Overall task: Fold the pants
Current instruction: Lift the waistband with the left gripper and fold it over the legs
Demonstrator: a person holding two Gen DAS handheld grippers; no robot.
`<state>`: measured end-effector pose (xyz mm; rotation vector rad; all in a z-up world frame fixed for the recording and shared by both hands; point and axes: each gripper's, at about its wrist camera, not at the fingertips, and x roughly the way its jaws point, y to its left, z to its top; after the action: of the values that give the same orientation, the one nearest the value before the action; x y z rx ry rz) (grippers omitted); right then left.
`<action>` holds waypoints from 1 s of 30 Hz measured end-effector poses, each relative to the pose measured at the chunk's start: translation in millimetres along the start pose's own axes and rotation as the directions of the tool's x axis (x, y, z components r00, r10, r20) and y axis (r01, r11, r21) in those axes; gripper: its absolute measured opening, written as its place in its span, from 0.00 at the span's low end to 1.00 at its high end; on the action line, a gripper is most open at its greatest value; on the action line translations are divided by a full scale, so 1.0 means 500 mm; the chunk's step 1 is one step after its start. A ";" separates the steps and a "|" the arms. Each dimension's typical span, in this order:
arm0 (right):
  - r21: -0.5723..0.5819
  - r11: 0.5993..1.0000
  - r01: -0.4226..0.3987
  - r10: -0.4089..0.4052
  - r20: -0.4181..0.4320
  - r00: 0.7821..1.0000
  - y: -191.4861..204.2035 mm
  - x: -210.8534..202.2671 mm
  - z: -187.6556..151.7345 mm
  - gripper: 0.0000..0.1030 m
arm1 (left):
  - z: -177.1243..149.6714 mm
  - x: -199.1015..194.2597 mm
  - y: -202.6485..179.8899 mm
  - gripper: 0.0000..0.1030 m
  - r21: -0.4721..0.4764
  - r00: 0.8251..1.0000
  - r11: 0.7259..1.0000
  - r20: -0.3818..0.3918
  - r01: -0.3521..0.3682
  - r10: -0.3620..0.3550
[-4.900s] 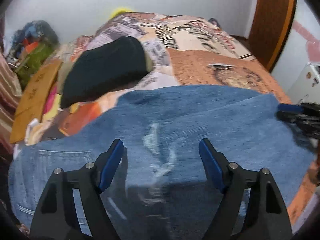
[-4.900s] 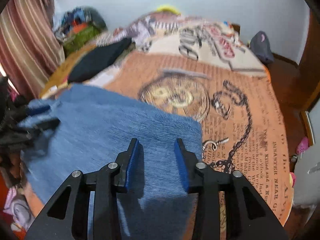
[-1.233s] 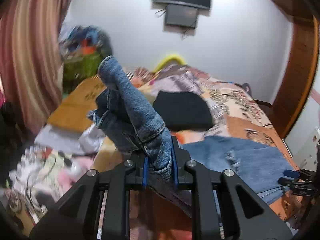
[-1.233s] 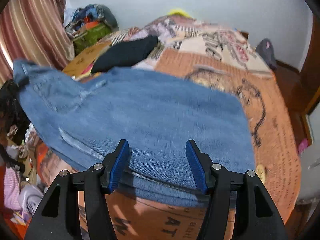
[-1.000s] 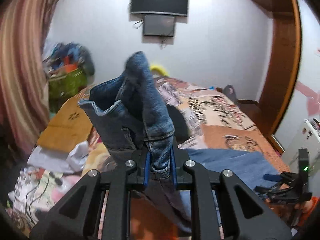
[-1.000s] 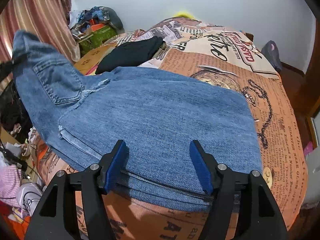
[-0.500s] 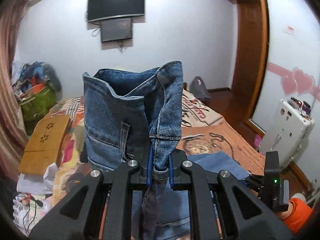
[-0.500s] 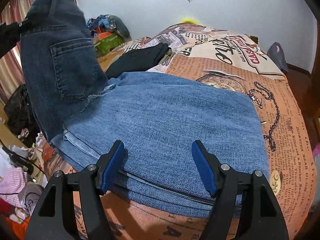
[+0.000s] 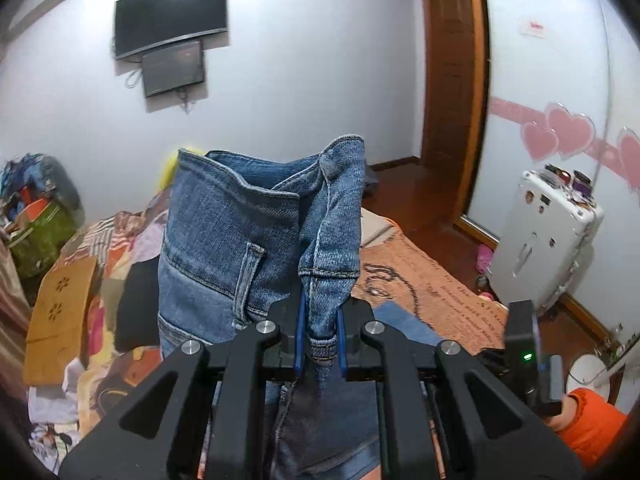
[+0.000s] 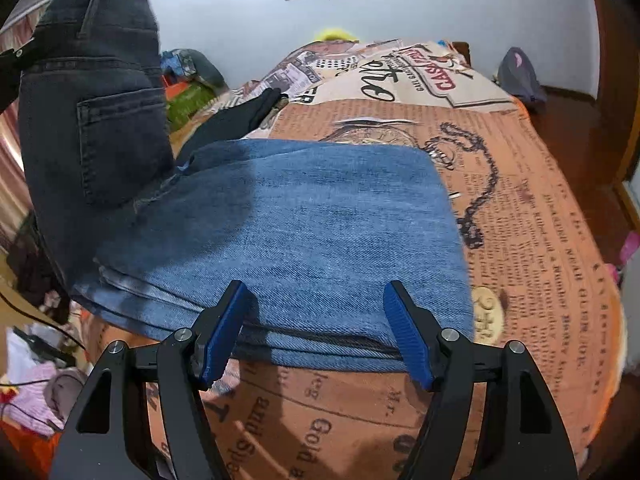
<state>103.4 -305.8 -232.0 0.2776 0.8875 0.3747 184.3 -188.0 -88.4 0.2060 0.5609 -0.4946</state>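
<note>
**Waistband's up in the air now, rest of the jeans still on the bed**

Since a second ago the left gripper (image 9: 319, 338) has swung the jeans (image 10: 304, 224) waistband round toward the door side of the room; earlier it was facing the curtain corner with the fabric bunched up, now the denim stands tall and opened out. Its blue pads are pinched tight on the waistband edge. In the right wrist view that lifted part hangs dark at the left, back pocket showing, while the folded legs lie flat on the bedspread (image 10: 540, 240).

Right gripper (image 10: 316, 332) has crept a bit closer to the near edge of the folded legs. It's spread wide, with nothing between the pads and the near fold just beyond the tips.

Readable stuff on the bedspread: "Mr.", "Gold" and "and" in front of the jeans, plus a red logo past them that looks like "CASSI…", can't make out the rest. Black garment (image 10: 236, 118) sits behind the jeans.
</note>
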 end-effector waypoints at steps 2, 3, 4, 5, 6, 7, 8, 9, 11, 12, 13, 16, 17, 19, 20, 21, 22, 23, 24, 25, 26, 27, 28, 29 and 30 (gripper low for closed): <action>-0.001 1.000 -0.007 0.007 0.000 1.000 0.002 0.002 -0.002 0.66 | 0.006 0.020 -0.027 0.11 0.025 1.000 0.999 -0.015 0.022 -0.021; -0.002 1.000 -0.008 0.008 -0.001 1.000 0.003 0.003 -0.002 0.66 | 0.007 0.028 -0.039 0.11 0.034 0.999 0.999 -0.022 0.032 -0.032; -0.003 1.000 -0.010 0.010 0.000 1.000 0.003 0.004 -0.001 0.66 | 0.009 0.037 -0.051 0.11 0.041 0.998 0.998 -0.031 0.048 -0.047; 0.000 1.000 -0.013 0.013 0.001 1.000 0.001 0.004 -0.003 0.66 | 0.010 0.048 -0.063 0.11 0.043 0.997 0.997 -0.043 0.070 -0.069; 0.003 1.000 -0.017 0.017 0.004 1.000 0.001 0.002 -0.005 0.66 | 0.011 0.060 -0.075 0.11 0.043 0.994 0.994 -0.059 0.096 -0.094; 0.012 1.000 -0.023 0.023 0.009 1.000 -0.001 0.002 -0.006 0.67 | 0.007 0.068 -0.080 0.11 0.043 0.991 0.992 -0.072 0.115 -0.111; 0.024 0.999 -0.027 0.026 0.018 0.999 -0.003 0.001 -0.008 0.67 | 0.006 0.084 -0.093 0.11 0.043 0.987 0.990 -0.093 0.134 -0.130; 0.028 0.999 -0.026 0.026 0.021 0.999 -0.004 0.003 -0.007 0.67 | 0.004 0.101 -0.104 0.11 0.041 0.983 0.988 -0.117 0.149 -0.143; 0.028 0.999 -0.020 0.019 0.029 0.999 -0.003 -0.004 -0.008 0.66 | -0.007 0.134 -0.122 0.11 0.035 0.972 0.985 -0.168 0.170 -0.162; 0.032 0.999 -0.016 0.015 0.030 0.999 -0.005 -0.010 -0.007 0.64 | -0.016 0.153 -0.133 0.11 0.033 0.966 0.983 -0.195 0.180 -0.170; 0.044 0.999 -0.011 0.009 0.035 0.999 -0.011 -0.025 -0.008 0.63 | -0.027 0.172 -0.144 0.11 0.032 0.958 0.982 -0.225 0.188 -0.176; 0.090 0.996 0.019 -0.025 0.070 0.997 -0.043 -0.071 -0.014 0.64 | -0.056 0.210 -0.175 0.11 0.030 0.941 0.979 -0.281 0.203 -0.187; 0.112 0.993 0.047 -0.057 0.086 0.995 -0.062 -0.097 -0.022 0.64 | -0.065 0.220 -0.185 0.12 0.040 0.938 0.978 -0.295 0.204 -0.183; 0.142 0.986 0.089 -0.104 0.101 0.989 -0.091 -0.132 -0.034 0.64 | -0.085 0.237 -0.202 0.12 0.057 0.931 0.978 -0.324 0.200 -0.171; 0.156 0.982 0.105 -0.122 0.107 0.987 -0.103 -0.148 -0.039 0.64 | -0.094 0.245 -0.207 0.12 0.055 0.926 0.978 -0.338 0.200 -0.170; 0.168 0.979 0.118 -0.137 0.111 0.984 -0.115 -0.162 -0.044 0.64 | -0.100 0.252 -0.207 0.12 0.046 0.920 0.978 -0.350 0.203 -0.174; 0.176 0.976 0.131 -0.152 0.115 0.982 -0.123 -0.173 -0.047 0.64 | -0.108 0.261 -0.210 0.12 0.028 0.912 0.979 -0.369 0.204 -0.179; 0.183 0.973 0.143 -0.166 0.120 0.979 -0.131 -0.182 -0.049 0.64 | -0.112 0.269 -0.213 0.13 0.016 0.906 0.979 -0.383 0.202 -0.181; 0.188 0.971 0.149 -0.173 0.122 0.977 -0.134 -0.187 -0.050 0.64 | -0.119 0.279 -0.215 0.15 0.006 0.897 0.980 -0.404 0.199 -0.180; 0.198 0.968 0.152 -0.179 0.125 0.976 -0.140 -0.194 -0.054 0.64 | -0.123 0.285 -0.218 0.17 0.005 0.890 0.981 -0.421 0.196 -0.175; 0.206 0.967 0.151 -0.179 0.127 0.976 -0.143 -0.195 -0.054 0.64 | -0.128 0.289 -0.222 0.17 0.007 0.885 0.981 -0.433 0.191 -0.170; 0.212 0.966 0.149 -0.179 0.129 0.975 -0.143 -0.198 -0.056 0.64 | -0.135 0.289 -0.226 0.17 0.014 0.885 0.983 -0.438 0.185 -0.160; 0.217 0.965 0.147 -0.178 0.132 0.975 -0.149 -0.199 -0.056 0.64 | -0.139 0.288 -0.230 0.17 0.024 0.887 0.984 -0.437 0.178 -0.150; 0.220 0.964 0.147 -0.179 0.134 0.975 -0.150 -0.202 -0.058 0.64 | -0.141 0.283 -0.237 0.18 0.044 0.892 0.985 -0.433 0.168 -0.132; 0.221 0.964 0.148 -0.180 0.136 0.974 -0.150 -0.204 -0.059 0.64 | -0.141 0.280 -0.241 0.21 0.052 0.893 0.985 -0.430 0.166 -0.128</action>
<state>36.9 -414.4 -207.5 0.4184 0.7905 0.1026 194.3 -324.7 -231.0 0.3623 0.9904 -0.6280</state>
